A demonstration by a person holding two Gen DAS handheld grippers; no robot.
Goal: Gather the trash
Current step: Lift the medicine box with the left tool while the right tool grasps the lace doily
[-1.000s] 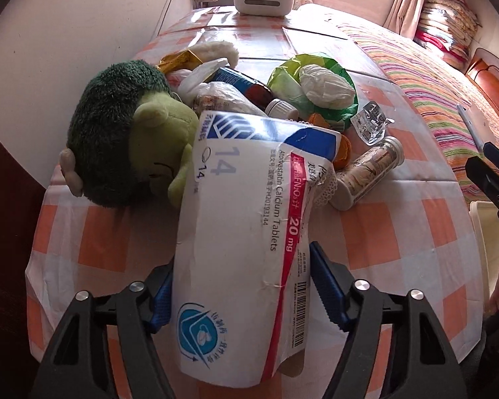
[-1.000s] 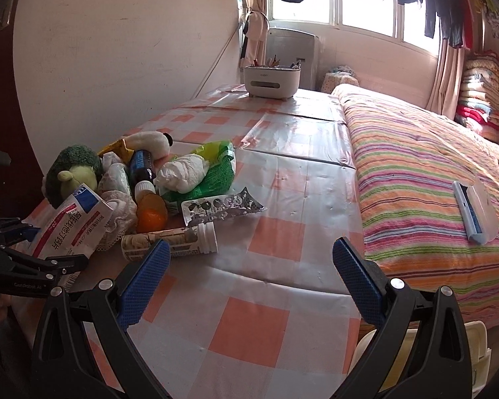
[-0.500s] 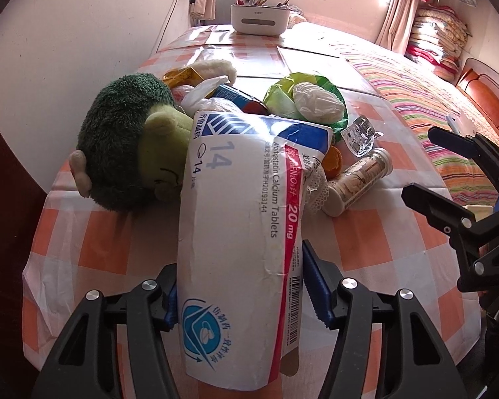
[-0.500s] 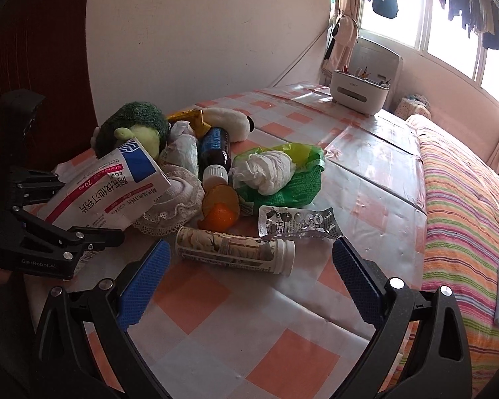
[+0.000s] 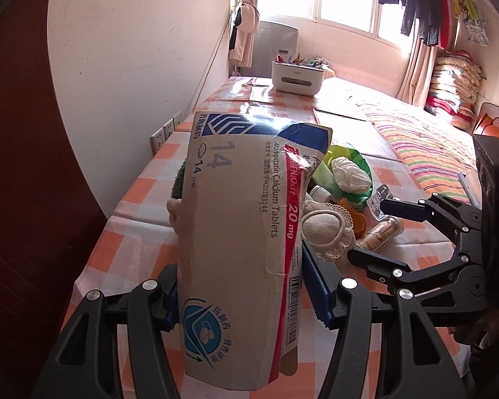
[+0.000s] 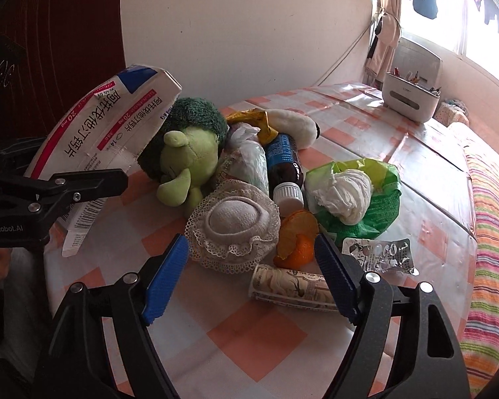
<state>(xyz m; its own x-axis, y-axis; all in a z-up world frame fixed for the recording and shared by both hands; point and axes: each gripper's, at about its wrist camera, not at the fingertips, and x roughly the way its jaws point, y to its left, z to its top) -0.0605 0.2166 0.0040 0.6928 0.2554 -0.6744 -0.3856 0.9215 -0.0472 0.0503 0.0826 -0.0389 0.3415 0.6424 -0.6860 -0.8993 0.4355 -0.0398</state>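
Left wrist view: left tongs clamp a box reading "Calcium Tablets 20 mg"; right tongs closing, empty.

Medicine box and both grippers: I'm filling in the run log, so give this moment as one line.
left gripper: shut on medicine box, lifted | right gripper: closing, nothing gripped, near orange peel | phase: collecting trash

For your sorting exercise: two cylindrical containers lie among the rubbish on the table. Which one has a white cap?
The dark brown bottle with the blue label has the white cap; the paper-patterned tube, nearer the right tongs, shows none.
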